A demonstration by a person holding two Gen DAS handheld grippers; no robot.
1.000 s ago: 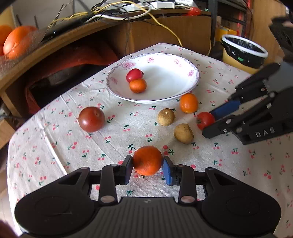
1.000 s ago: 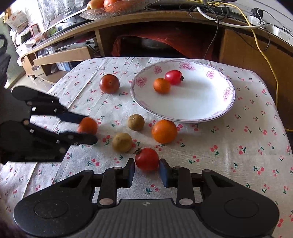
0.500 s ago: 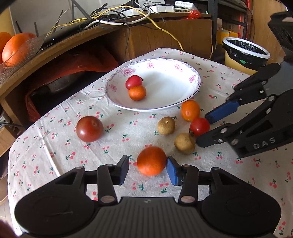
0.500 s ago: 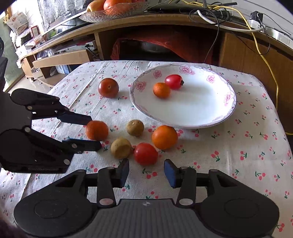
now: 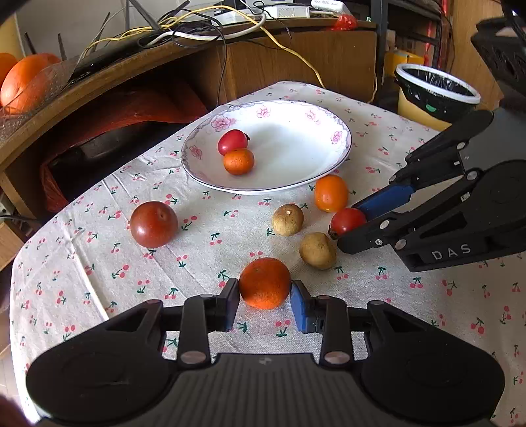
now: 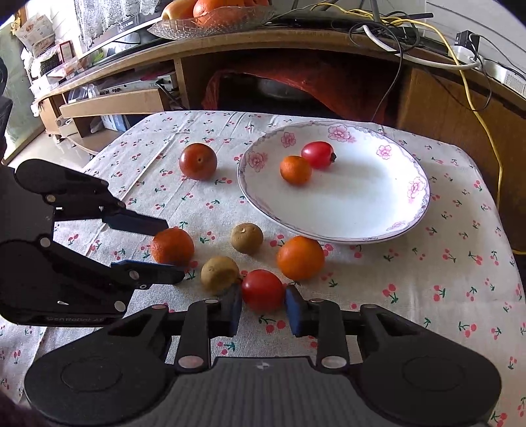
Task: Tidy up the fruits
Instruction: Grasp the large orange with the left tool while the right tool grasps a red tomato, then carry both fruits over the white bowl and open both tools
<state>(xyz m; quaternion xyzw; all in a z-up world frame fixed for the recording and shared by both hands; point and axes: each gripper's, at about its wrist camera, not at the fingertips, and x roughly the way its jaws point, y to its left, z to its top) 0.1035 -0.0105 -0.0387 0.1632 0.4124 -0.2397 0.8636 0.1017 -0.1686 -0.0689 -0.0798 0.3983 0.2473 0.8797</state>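
My left gripper (image 5: 264, 302) is shut on a mandarin (image 5: 265, 282) on the cherry-print cloth; it shows too in the right wrist view (image 6: 172, 246). My right gripper (image 6: 263, 303) is shut on a small red tomato (image 6: 263, 290), also seen in the left wrist view (image 5: 347, 220). The white flowered plate (image 5: 312, 131) holds a small red tomato (image 5: 232, 141) and a mandarin (image 5: 238, 161). An orange (image 5: 330, 192), two brown fruits (image 5: 287, 219) (image 5: 317, 250) and a large dark red tomato (image 5: 153, 224) lie on the cloth.
A wooden shelf unit (image 6: 296, 42) with cables stands behind the table, with a glass bowl of oranges (image 6: 213, 16) on top. A lined bin (image 5: 434, 93) stands beyond the table's far right edge.
Both grippers opened half a second ago and have closed again, the left on the mandarin, the right on the red tomato. Both fruits sit closer to the plate than a second ago.
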